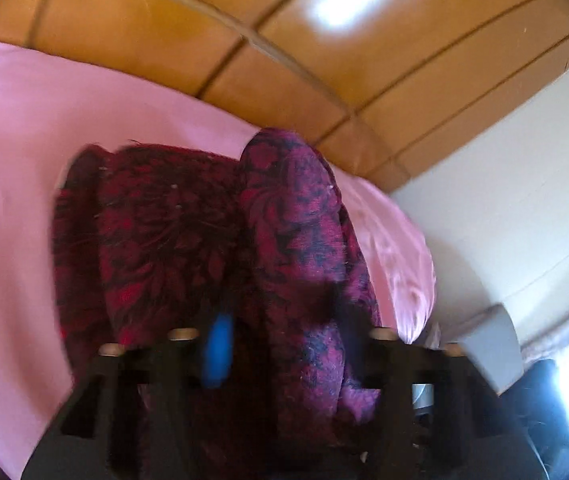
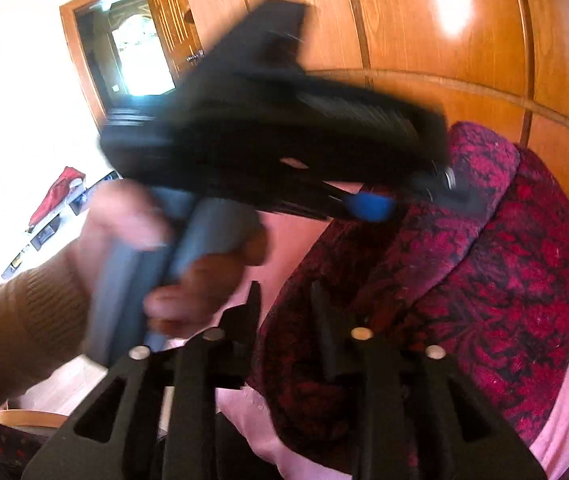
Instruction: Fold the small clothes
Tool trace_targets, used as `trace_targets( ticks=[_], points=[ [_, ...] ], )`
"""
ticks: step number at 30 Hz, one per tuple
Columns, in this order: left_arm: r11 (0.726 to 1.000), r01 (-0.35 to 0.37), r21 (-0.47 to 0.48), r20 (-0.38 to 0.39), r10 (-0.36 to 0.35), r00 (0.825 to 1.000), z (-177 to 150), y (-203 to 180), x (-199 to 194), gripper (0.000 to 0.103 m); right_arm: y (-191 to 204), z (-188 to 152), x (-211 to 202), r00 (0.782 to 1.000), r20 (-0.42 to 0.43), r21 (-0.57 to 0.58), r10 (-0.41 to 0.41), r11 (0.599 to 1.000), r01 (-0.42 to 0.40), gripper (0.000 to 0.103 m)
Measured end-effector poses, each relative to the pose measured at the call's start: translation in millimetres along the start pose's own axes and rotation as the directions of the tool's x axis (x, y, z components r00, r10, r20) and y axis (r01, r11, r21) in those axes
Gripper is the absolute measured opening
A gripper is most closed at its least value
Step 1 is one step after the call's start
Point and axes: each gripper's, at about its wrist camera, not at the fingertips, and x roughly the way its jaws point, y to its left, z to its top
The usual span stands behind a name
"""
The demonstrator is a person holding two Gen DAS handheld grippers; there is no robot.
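Garment (image 1: 188, 240), dark red floral knit, lay bunched in a fold near the bed's (image 1: 12, 184) far edge by the wooden headboard (image 1: 324, 92). Left gripper (image 1: 280, 344) seemed clamped on the raised fold, though blur left that unsure. Right gripper (image 2: 284, 312) was part-open over the cloth, gripping nothing. My read: keep the fold taut and lay it flat. The person's hand (image 2: 188, 264) and left tool crowded the right's path.

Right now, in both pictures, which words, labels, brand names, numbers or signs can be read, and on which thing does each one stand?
None: no text can be read in either view.
The small items on the shelf at far left are too small and blurred to read.
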Motion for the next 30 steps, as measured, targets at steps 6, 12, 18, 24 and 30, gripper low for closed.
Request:
trace_targets(
  ticks=[6,12,18,24,30],
  points=[
    [0.993,-0.072,0.092,0.008,0.072,0.997,4,-21,-3,0.019,-38,-13,-70,0.981,0.069,0.093,0.180,0.978,-0.186,0.062],
    [0.990,-0.116,0.081,0.054,0.112,0.992,6,-15,-19,0.016,-120,-31,-100,0.992,0.126,0.298,0.031,0.952,-0.067,0.058],
    [0.981,-0.185,0.064,0.110,0.178,0.978,-8,-7,-52,0.013,-119,-33,-48,0.998,0.040,0.234,-0.046,0.972,0.036,0.054],
    [0.941,-0.332,-0.069,0.108,0.338,0.935,-50,38,-65,0.013,-78,-28,13,0.995,-0.014,0.075,-0.096,0.992,0.097,0.055],
    [0.884,-0.460,-0.083,0.174,0.467,0.867,-70,29,-55,0.021,-70,-22,22,0.991,-0.057,0.036,-0.120,0.992,0.122,0.055]
  ],
)
